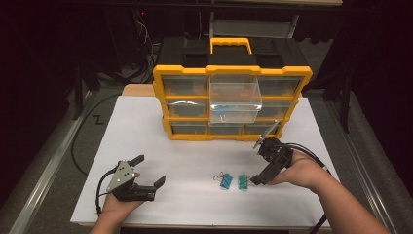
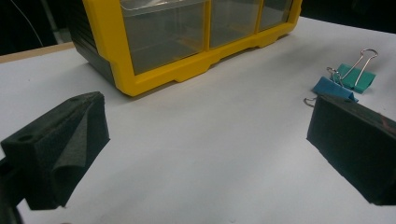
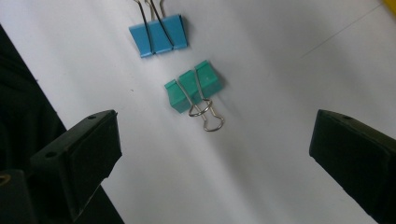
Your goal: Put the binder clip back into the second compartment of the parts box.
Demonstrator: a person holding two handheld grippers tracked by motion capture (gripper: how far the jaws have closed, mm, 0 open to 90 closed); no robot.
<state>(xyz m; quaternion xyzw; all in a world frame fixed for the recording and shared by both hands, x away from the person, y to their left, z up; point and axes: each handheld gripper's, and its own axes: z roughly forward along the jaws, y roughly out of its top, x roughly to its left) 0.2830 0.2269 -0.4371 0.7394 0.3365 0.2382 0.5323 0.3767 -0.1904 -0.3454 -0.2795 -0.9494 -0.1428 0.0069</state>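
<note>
green binder clip point(image 1: 242, 182) lies on near table with blue clip point(image 1: 224, 181), drawer point(image 1: 235, 103) pulled out, one clip in | left gripper point(image 2: 205, 140) view: spread wide, idle | right gripper point(image 3: 212, 154) view: jaws released, green clip between them; likely two clips left.

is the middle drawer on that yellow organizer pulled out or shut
Pulled out: the clear middle drawer juts forward from the yellow organizer, past its neighbours; a clip lies inside.

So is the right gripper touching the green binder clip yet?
Apart. In the right gripper view, the green binder clip lies on the white table ahead of the right gripper, whose fingers stand wide open with bare table between them and the clip.
</note>
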